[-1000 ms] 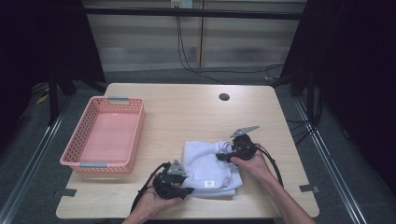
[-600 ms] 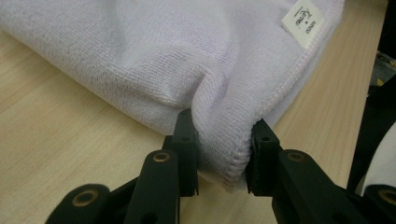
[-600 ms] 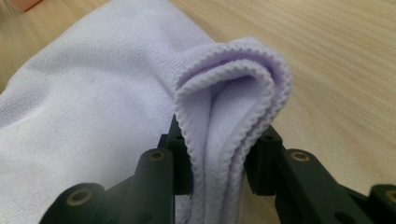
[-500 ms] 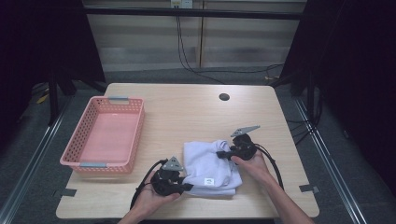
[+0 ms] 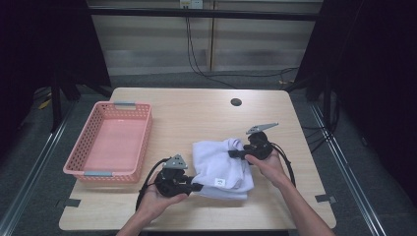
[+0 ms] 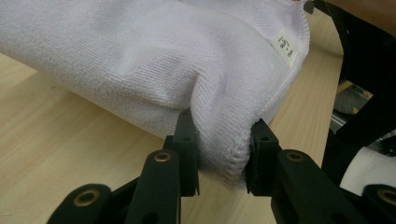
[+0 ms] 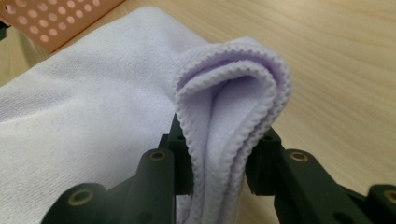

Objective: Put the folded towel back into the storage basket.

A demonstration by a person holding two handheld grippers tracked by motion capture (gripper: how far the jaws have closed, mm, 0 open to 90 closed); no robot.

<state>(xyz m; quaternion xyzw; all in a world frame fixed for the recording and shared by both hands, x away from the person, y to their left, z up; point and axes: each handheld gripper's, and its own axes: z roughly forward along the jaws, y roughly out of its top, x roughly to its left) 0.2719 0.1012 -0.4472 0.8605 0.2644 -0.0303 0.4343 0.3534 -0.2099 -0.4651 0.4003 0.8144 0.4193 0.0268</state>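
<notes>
1. Two grips are made — my left hand-held gripper (image 6: pixel 219 158) has just been closing and now pinches a bunched edge of the lavender towel (image 5: pixel 221 164), cloth squeezed between its jaws, and my right hand-held gripper (image 7: pixel 219 163) has done likewise on a folded, stitched corner at the far side.

2. From the high view, the towel lies folded on the worktop (image 5: pixel 196 113) near my edge, right of the middle; my left hand-held gripper (image 5: pixel 195 187) holds its near-left corner, my right hand-held gripper (image 5: pixel 235 153) its far-right part.

3. Most of the cloth rests on the wood, with only the pinched ends lifted clear of it, so I judge the pick-up as begun and not finished.

4. A small white label (image 5: pixel 220 182) shows on the towel's near side, facing up.

5. Left to do, as I read it: raise the towel clear with both grips and carry it wherever it belongs — perhaps the pink basket (image 5: pixel 74 164) standing well apart to the left, which holds nothing yet.

6. Nothing else sits on the worktop besides a dark hole (image 5: pixel 236 102) near its far edge.
</notes>
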